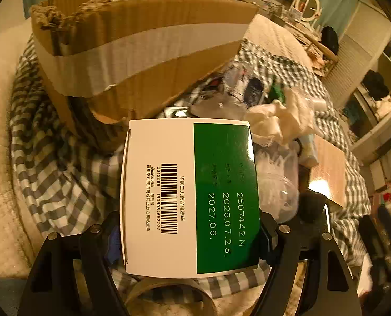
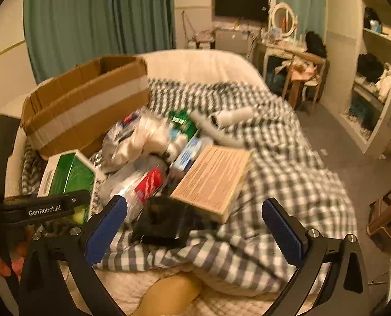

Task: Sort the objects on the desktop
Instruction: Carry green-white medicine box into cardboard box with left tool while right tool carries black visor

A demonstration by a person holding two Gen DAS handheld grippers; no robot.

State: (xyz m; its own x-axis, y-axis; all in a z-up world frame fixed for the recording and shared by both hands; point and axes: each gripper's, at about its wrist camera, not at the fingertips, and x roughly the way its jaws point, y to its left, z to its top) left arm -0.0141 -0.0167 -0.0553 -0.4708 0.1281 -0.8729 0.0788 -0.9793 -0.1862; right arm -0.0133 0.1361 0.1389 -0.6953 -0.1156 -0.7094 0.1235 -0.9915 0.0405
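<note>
The left gripper (image 1: 190,239) pinches a green-and-white medicine box (image 1: 189,197) by its long sides, lifted clear of the checked blanket (image 1: 53,163), just in front of the cardboard box (image 1: 143,60). The step in hand looks like carrying it into that cardboard box. To do it well, keep the pinch firm and the medicine box level, lift above the torn near wall, then let go only once it is over the opening.

The right gripper (image 2: 195,226) is spread wide and holds nothing, hovering over a black case (image 2: 164,221) to the right of the cardboard box, with a tan book (image 2: 214,181) touching the case's far side. Beyond lies a heap of plastic bags (image 2: 140,142), small packets and a white roller (image 2: 232,115), between the book and the cardboard box.

The inside of the cardboard box is hidden in both views, so its contents cannot be told. The heap is blurred; most packets cannot be named. The left gripper's pads are mostly covered by the medicine box.
</note>
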